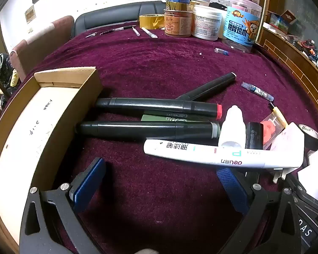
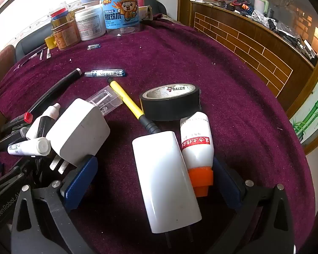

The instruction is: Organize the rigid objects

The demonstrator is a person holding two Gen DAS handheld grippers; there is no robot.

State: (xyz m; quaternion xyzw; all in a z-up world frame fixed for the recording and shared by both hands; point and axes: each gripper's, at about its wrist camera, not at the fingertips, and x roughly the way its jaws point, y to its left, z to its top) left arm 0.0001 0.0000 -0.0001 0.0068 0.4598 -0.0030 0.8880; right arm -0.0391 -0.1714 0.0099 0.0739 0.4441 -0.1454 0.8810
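My left gripper (image 1: 161,182) is open and empty above the purple cloth. Ahead of it lie two black markers (image 1: 156,105), a third black marker (image 1: 209,85) and a white deli marker (image 1: 222,153) that crosses over its right finger. An open cardboard box (image 1: 42,114) stands at its left. My right gripper (image 2: 156,180) is open. A white charger block (image 2: 165,180) and a white glue bottle with an orange cap (image 2: 198,146) lie between its fingers. A second white charger (image 2: 78,131) rests by its left finger. A black tape roll (image 2: 170,101) and a yellow pen (image 2: 127,101) lie beyond.
Jars and tubs (image 1: 205,21) stand along the far edge of the table, with a tall clear snack jar (image 2: 120,10). Small pens and a clip (image 1: 125,30) lie near them. A small glue tube (image 2: 105,73) lies mid-table. A wooden counter (image 2: 254,42) is at the right.
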